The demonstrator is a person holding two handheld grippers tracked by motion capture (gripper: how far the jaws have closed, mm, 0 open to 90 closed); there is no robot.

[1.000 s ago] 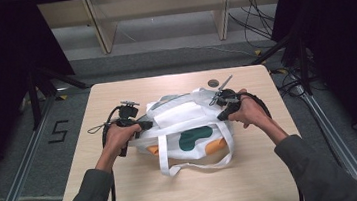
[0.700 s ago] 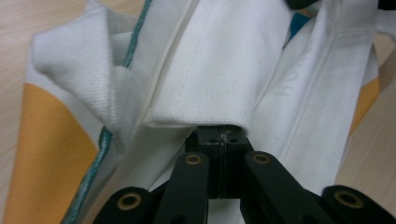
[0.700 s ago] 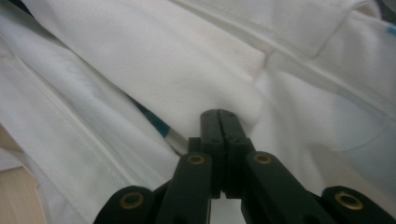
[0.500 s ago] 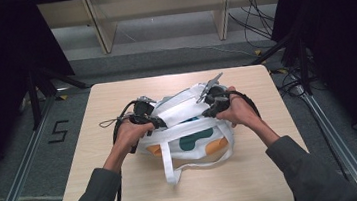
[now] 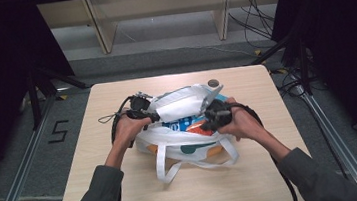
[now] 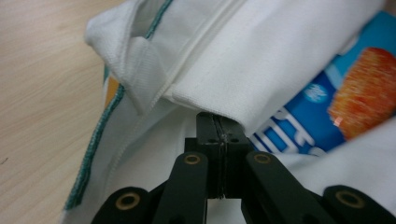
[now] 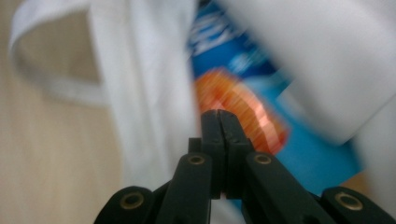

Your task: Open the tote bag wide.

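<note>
Lying mid-tabletop, the white bag runs long left to right, mouth up, straps trailing toward the person. Left gripper and right gripper have fingers closed on its rim fabric, a blue packet showing inside.

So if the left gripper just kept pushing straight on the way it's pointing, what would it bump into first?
Most likely the white bag. The left gripper has its jaws shut, with their tips right at a folded hem of the cloth. Whether they pinch it I cannot tell. Beyond the cloth lies a blue packet, though the depth is hard to judge.
</note>
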